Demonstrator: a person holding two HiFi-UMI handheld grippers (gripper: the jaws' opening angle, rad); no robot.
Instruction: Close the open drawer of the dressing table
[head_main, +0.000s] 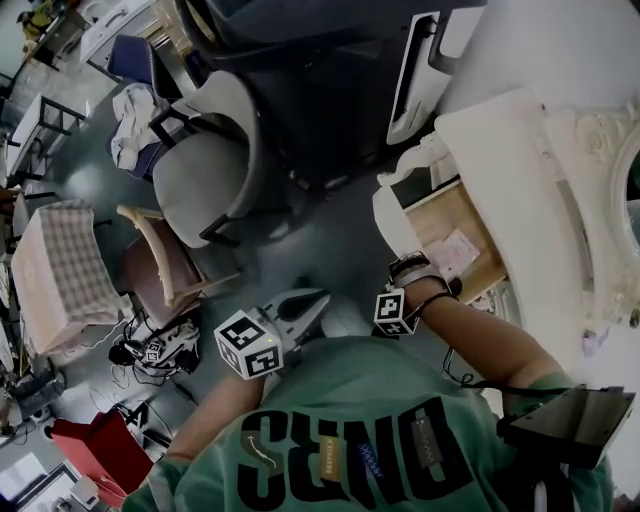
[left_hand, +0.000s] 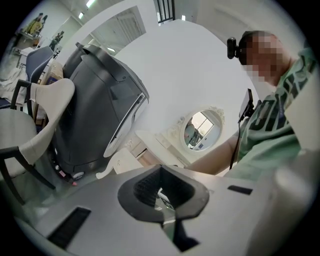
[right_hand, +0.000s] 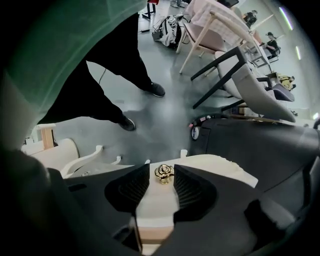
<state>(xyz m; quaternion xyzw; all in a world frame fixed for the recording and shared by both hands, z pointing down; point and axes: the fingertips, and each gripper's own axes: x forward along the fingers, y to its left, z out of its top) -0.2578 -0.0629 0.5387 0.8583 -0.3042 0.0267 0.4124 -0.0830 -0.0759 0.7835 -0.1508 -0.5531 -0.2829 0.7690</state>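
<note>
Gold rose knob (right_hand: 164, 172) sits between the jaws of your right gripper (right_hand: 161, 176), which stand wide apart with neither pad pressing on it. It is fixed to the cream front of the open drawer (head_main: 440, 216), which is pulled out from the dressing table (head_main: 510, 160) with its wooden inside showing. Your left gripper (head_main: 306, 306) hangs low by your chest, jaws drawn together on nothing. You come at the knob from above, so I judge a push may press down rather than along the slide, and the drawer could skew and bind. The knob is small and rounded: close off-centre and the pads may slip off. Loose paper inside might also catch.
</note>
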